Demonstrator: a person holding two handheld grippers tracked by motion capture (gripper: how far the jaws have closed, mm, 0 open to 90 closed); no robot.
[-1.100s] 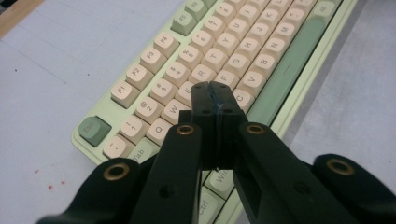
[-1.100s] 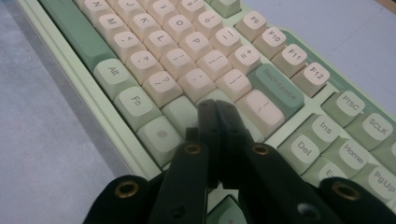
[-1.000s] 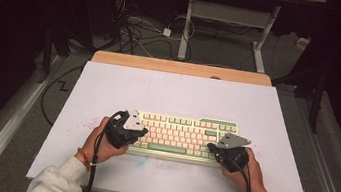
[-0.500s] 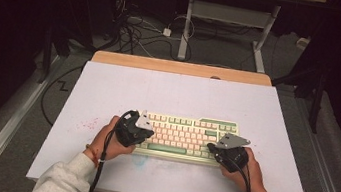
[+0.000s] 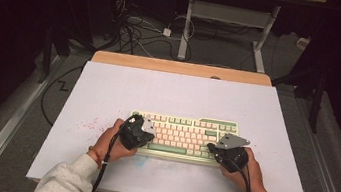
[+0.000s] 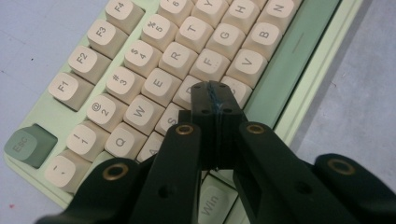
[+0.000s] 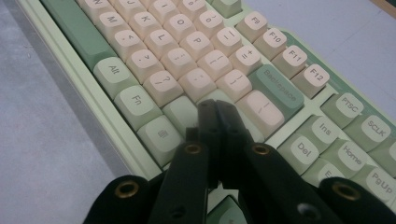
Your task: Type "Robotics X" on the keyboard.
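Note:
A pale green keyboard (image 5: pixel 183 134) with cream keys lies on the white table top (image 5: pixel 173 96), near its front edge. My left gripper (image 5: pixel 145 129) is over the keyboard's left end, jaws shut with nothing between them. In the left gripper view its tips (image 6: pixel 211 89) sit just above the D and C keys of the keyboard (image 6: pixel 154 70). My right gripper (image 5: pixel 212 147) is at the keyboard's right end, also shut and empty. In the right gripper view its tips (image 7: pixel 215 106) hover over a pale green key beside the Backspace row of the keyboard (image 7: pixel 196 60).
The white sheet rests on a wooden table (image 5: pixel 182 68). Faint pink specks (image 5: pixel 87 126) mark the sheet left of the keyboard. Beyond the table lie floor cables (image 5: pixel 142 31) and a white desk frame (image 5: pixel 229 23). A metal rail (image 5: pixel 7 128) runs along the left.
My left hand has shifted to the right and slightly down, bringing its gripper over the keyboard's left keys. The right hand and the keyboard stay where they were.

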